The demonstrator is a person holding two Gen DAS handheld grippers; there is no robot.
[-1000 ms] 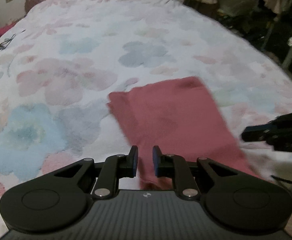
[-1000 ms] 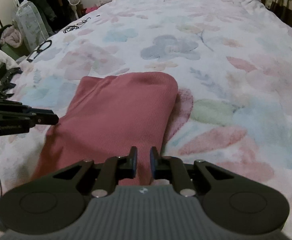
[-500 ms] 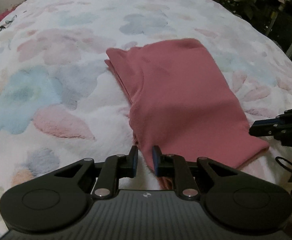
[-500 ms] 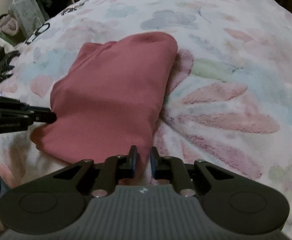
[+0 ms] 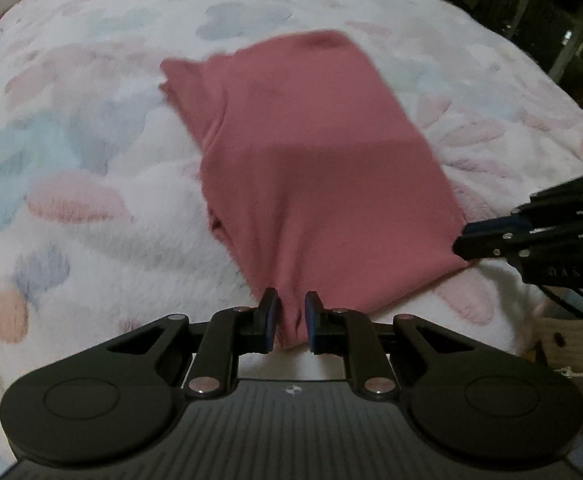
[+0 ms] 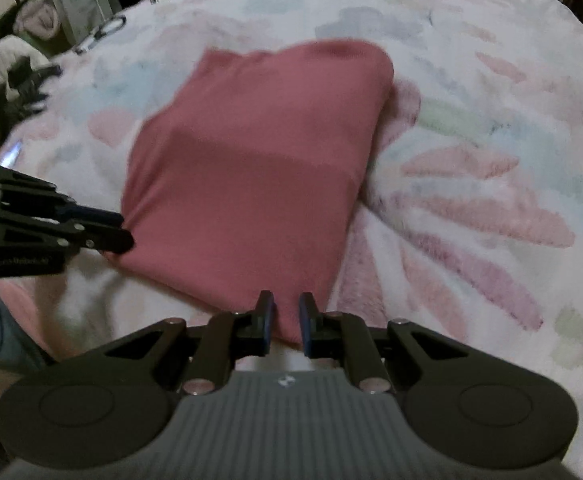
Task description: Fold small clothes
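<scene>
The left tongs and right tongs are each clamped on a near corner of the pink garment, so its hem can be carried across the bed, where it lies.

One pink garment lies on one floral blanket; two grippers show, the left gripper and right gripper.

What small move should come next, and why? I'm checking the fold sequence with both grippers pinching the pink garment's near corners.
Probably lift both near corners and carry them toward the far edge. The left gripper and right gripper each pinch a corner of the pink garment, which lies long and flat on the floral blanket.
</scene>
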